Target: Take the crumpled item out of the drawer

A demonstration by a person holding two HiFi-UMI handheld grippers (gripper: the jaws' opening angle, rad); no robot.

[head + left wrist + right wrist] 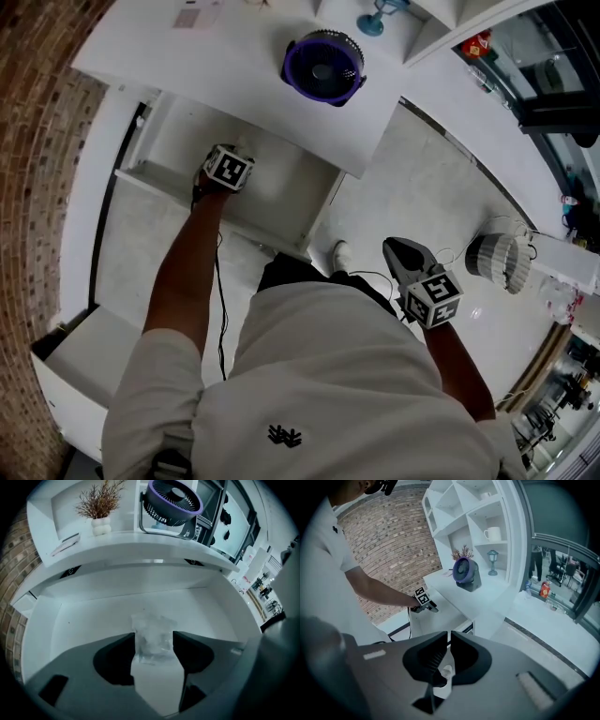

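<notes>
The white drawer (281,192) stands pulled out below the countertop. My left gripper (228,161) reaches down into it. In the left gripper view the crumpled item (152,634), a wad of clear plastic, sits on the drawer floor (89,618) between the jaws. The left gripper (153,644) is shut on the wad, which fills the gap between its jaws. My right gripper (401,253) hangs off to the right over the pale floor, away from the drawer. In its own view the right gripper (448,641) is shut with nothing in it, and the left gripper (423,603) shows far off.
A purple fan (322,64) stands on the countertop (225,56) right above the drawer, with a vase of dried twigs (100,522) beside it. A brick wall (37,141) runs along the left. A white ribbed lampshade (497,261) lies on the floor at right. A black cable (220,309) trails down.
</notes>
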